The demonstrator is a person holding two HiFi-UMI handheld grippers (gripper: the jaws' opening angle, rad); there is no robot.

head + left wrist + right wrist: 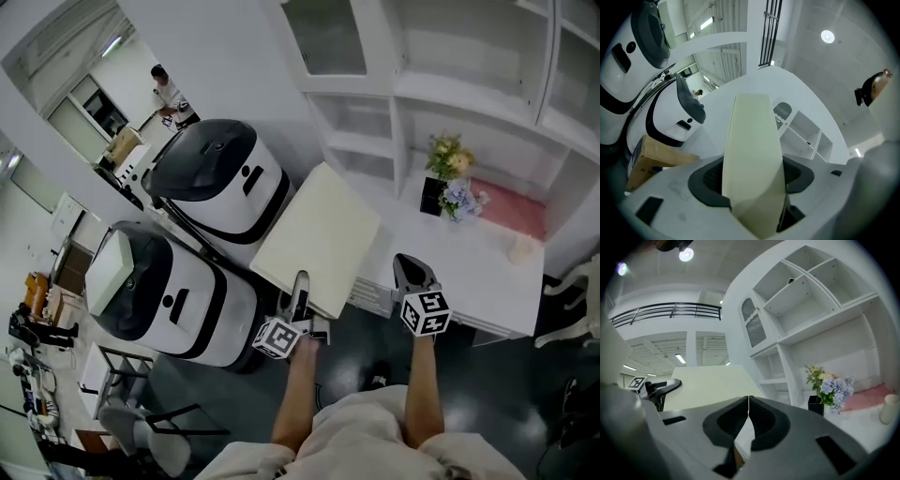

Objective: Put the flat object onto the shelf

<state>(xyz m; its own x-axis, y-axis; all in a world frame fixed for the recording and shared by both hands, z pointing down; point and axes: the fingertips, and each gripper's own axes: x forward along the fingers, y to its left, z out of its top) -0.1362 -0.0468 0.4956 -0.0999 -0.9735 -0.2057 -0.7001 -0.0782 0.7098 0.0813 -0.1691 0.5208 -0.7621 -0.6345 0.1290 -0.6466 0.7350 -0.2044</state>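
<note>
One flat board (317,234), pinched at its near edge by the left gripper (300,289).
Long axis points away from the person, far end beside the shelf (370,141); right gripper (412,270) pressed together, empty.

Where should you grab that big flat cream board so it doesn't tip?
Probably by its thin near edge, coming from the person's side. The flat cream-coloured board is too wide to span, but its edge slips between jaws; the left gripper is shut on that edge. The shut, empty right gripper could take the same edge further right to steady it.
</note>
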